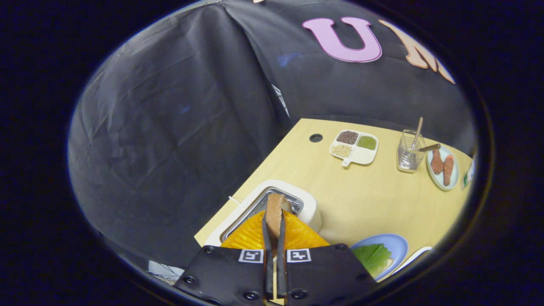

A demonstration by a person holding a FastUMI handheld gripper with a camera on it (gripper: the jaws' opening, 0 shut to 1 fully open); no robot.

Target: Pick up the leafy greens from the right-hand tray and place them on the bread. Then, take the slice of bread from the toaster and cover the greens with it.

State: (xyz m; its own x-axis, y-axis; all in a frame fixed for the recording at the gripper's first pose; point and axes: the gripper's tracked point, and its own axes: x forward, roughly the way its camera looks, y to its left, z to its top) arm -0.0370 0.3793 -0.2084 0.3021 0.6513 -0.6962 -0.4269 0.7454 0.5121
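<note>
My gripper (pixel 274 224) is shut on a brown slice of bread (pixel 274 205), which stands on edge between the two fingers. The slice is held over the metal slot of the white toaster (pixel 313 209), at the near left corner of the wooden table (pixel 361 195); I cannot tell whether its lower edge is still in the slot. To the right of the fingers a blue plate (pixel 400 246) carries the leafy greens (pixel 373 256), lying flat. A pale sliver shows under the greens; what it is I cannot make out.
A white tray edge (pixel 415 256) lies just beyond the blue plate. Farther back stand a white divided dish (pixel 353 148) of beans and grains, a wire basket (pixel 410 155) with utensils, and a plate (pixel 443 167) with two reddish pieces. A round hole (pixel 315 137) marks the tabletop.
</note>
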